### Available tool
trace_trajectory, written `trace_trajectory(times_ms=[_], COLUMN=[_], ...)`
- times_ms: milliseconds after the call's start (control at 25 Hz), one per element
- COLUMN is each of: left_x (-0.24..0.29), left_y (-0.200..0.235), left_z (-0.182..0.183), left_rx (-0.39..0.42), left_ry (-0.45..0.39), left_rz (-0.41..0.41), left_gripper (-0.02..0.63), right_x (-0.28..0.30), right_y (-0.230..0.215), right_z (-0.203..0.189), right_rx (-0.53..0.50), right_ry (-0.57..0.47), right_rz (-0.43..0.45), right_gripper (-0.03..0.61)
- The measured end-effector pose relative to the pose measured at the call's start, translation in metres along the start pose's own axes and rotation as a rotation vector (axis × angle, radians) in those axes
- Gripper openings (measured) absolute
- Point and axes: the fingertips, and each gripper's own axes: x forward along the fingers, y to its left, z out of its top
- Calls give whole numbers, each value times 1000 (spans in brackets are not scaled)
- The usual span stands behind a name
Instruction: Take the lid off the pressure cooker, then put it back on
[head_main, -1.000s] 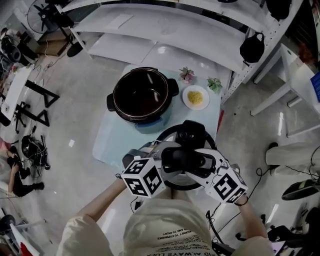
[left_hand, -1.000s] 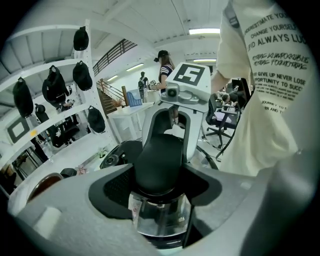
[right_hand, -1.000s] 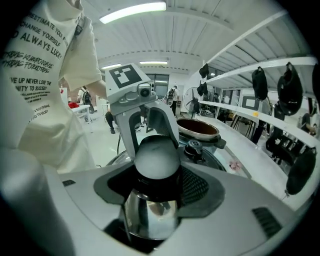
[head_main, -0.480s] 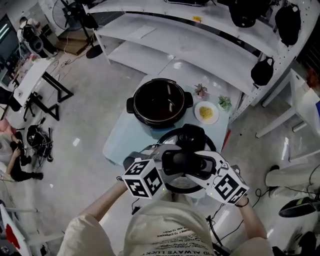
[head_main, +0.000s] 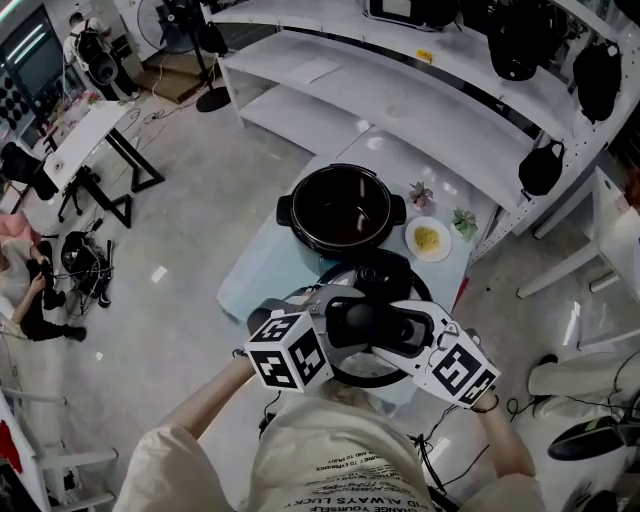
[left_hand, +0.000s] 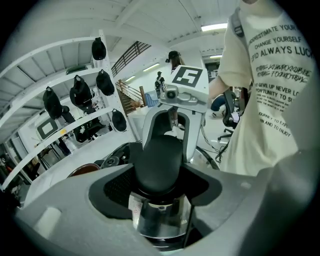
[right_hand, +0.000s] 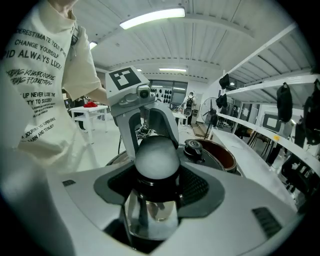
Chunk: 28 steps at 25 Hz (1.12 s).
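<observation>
Head view: the pressure cooker pot (head_main: 342, 210) stands open in the middle of the table (head_main: 258, 275), showing only its dark inside. A plate (head_main: 427, 239) near the right edge holds yellow food. The lid (head_main: 383, 277) is held over the near edge.

Left gripper view: my left gripper (left_hand: 159, 192) is clamped on the lid's black handle (left_hand: 159, 160).

Right gripper view: my right gripper (right_hand: 155, 192) grasps the handle's other end (pot rim behind).

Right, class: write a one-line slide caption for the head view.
The left gripper and right gripper grip the lid by its handle, in front of the open cooker on the small table.
</observation>
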Motion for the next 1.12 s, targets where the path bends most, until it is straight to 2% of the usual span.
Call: trace_trajectory(times_ms=[360,1120], left_x=[-19,-33], left_y=[35,152], left_z=[-7,-38], left_rx=[21,112], left_ry=[-10,-34], left_rz=[3,-131], left_gripper=[288,288], right_x=[19,81], right_y=[-24,-123], right_z=[26,64], right_rx=[-8,105], right_ry=[0,3], right_rz=[-18,-132], right_gripper=[270,270])
